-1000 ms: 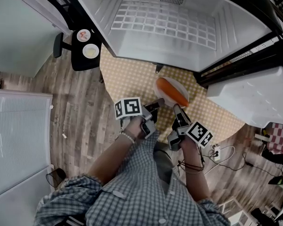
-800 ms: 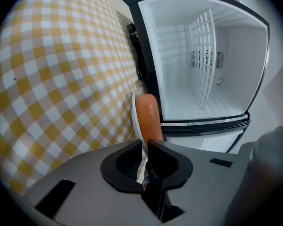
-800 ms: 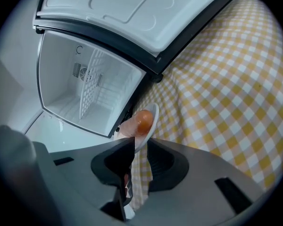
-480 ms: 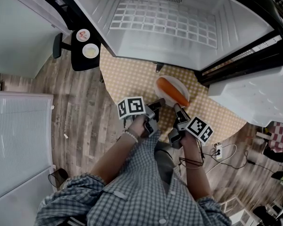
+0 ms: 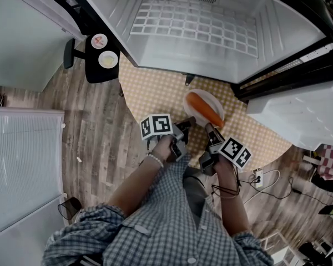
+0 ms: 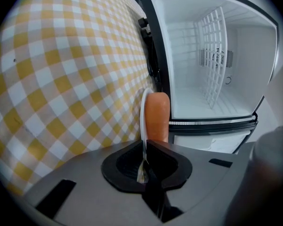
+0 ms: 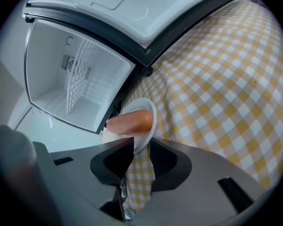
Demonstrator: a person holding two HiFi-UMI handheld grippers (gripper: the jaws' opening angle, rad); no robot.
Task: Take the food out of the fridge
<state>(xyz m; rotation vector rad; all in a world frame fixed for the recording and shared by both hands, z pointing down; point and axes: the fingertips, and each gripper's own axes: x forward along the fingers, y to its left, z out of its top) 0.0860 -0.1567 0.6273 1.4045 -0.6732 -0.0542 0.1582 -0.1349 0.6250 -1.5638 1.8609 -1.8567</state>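
Observation:
An orange sausage (image 5: 204, 108) lies on a small white plate (image 5: 213, 97) on the round table with the yellow checked cloth (image 5: 155, 93), just in front of the open fridge (image 5: 194, 21), whose wire shelf is bare. My left gripper (image 5: 188, 121) is at the plate's near-left rim. In the left gripper view the gripper (image 6: 145, 147) is shut on the thin plate edge (image 6: 142, 117), with the sausage (image 6: 157, 117) just beyond. My right gripper (image 5: 207, 127) is at the near rim. In the right gripper view the gripper (image 7: 140, 147) is open around the plate rim (image 7: 152, 119).
A black stool (image 5: 94, 71) with two small dishes stands left of the fridge. The open fridge door (image 5: 299, 110) juts out at the right above the table's edge. A white cabinet (image 5: 22, 165) is at the left. Cables (image 5: 261, 179) lie on the wooden floor.
The left gripper has edged slightly right toward the plate. The plate and sausage have stayed on the table.

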